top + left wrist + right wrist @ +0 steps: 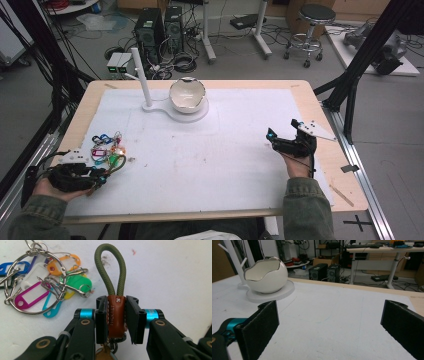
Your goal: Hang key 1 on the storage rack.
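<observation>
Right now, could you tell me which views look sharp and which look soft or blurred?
Left gripper view: brown leather fob and olive cord loop crisp. Right gripper view: near black pads soft, white egg-shaped bowl clearer. High view: evenly lit, coarse.

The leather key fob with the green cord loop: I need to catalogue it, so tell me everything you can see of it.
The key fob is a tan-brown leather sleeve with pale stitching along its edge, a small cross stitch near the top and embossed lettering too faint to read. An olive-green woven cord loop rises from its top. The left gripper is shut on the sleeve, a black pad pressing each side. Below it hang dark metal rings and what looks like a brass key. The white table cover lies behind it.
</observation>
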`<state>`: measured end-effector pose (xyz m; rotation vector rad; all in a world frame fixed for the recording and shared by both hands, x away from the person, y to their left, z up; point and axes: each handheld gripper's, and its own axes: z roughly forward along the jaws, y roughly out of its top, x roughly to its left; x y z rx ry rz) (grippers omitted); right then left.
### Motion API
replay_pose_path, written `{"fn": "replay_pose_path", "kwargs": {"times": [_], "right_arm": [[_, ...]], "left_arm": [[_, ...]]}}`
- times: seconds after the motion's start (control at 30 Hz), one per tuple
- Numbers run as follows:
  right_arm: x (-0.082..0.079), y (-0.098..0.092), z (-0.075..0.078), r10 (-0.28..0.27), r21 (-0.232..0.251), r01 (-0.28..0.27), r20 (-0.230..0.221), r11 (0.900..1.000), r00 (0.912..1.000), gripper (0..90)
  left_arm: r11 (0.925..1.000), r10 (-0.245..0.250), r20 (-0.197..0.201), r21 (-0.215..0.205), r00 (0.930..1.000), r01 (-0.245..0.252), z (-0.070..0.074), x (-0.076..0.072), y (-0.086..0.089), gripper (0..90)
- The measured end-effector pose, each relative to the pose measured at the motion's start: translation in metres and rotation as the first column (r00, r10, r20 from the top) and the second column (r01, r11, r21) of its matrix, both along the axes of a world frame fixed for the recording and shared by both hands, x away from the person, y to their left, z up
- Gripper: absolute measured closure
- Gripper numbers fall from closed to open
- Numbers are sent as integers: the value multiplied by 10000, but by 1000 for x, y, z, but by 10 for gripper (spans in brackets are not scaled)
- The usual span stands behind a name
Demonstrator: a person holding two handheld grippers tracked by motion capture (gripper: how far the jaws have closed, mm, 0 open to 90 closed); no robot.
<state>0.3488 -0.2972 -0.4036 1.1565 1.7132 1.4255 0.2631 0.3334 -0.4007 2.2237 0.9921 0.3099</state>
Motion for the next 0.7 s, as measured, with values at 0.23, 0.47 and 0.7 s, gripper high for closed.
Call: {"fn": "replay_pose_path", "kwargs": {"times": [0.23, 0.47, 0.7], "right_arm": [[-1, 1, 0, -31, -142, 32, 12, 9999, 10000, 7], [-2, 4, 0, 21, -360, -23, -55, 9993, 10000, 7], [-3, 3, 0, -32, -341, 28, -104, 9994, 9999, 7]], "left_arm": [[9951, 456, 273, -885, 9986, -430, 15, 1, 14, 716], [9942, 684, 443, -867, 9967, -644, 28, 15, 15, 716], [9951, 875, 254, -487, 9958, -862, 48, 40, 12, 716]]}}
